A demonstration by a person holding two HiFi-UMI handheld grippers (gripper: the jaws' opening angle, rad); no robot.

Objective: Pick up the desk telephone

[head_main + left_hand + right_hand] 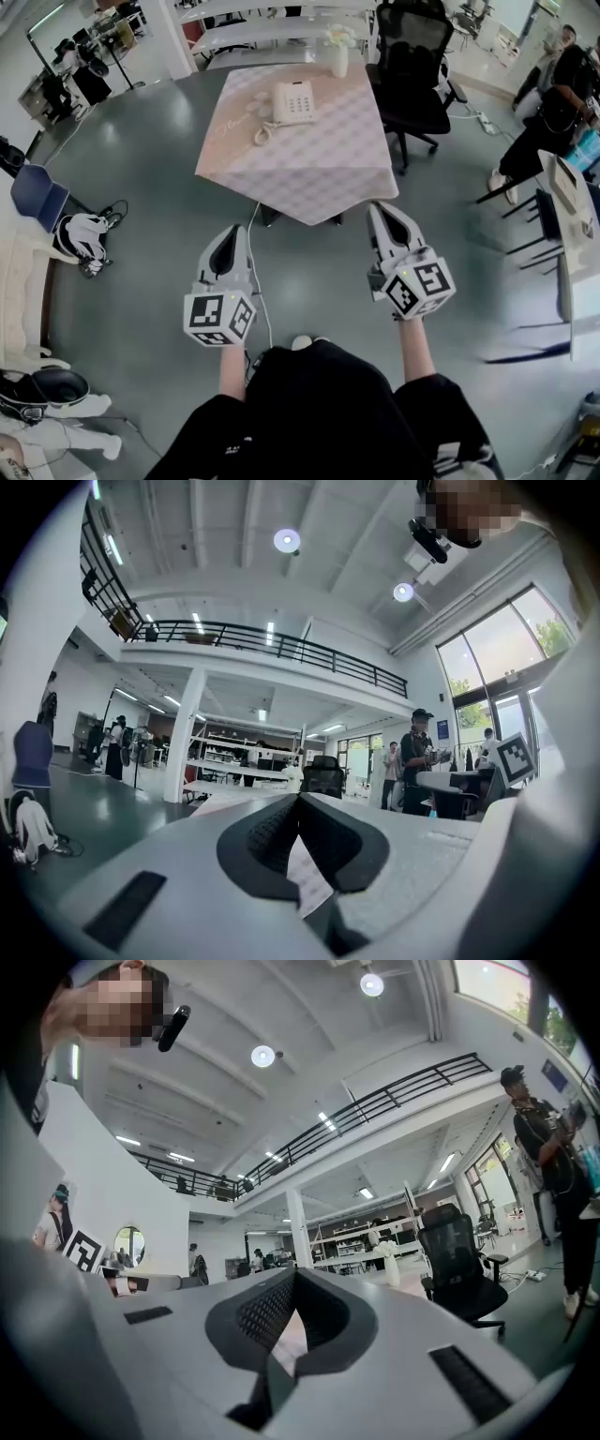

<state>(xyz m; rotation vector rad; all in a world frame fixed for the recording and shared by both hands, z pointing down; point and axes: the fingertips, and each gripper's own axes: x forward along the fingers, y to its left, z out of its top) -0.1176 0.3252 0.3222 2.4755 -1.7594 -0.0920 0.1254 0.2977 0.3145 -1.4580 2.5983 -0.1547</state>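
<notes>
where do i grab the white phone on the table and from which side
Probably the handset, the long bar lying along the left side of the desk telephone: narrow enough for a tool to close across. Come from the near table edge with the left tool, over its middle, clear of the coiled cord.

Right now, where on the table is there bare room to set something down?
The near half of the pink checked tablecloth, this side of the white desk telephone, is bare. The far edge is crowded: telephone, its coiled cord, and a white vase.
</notes>
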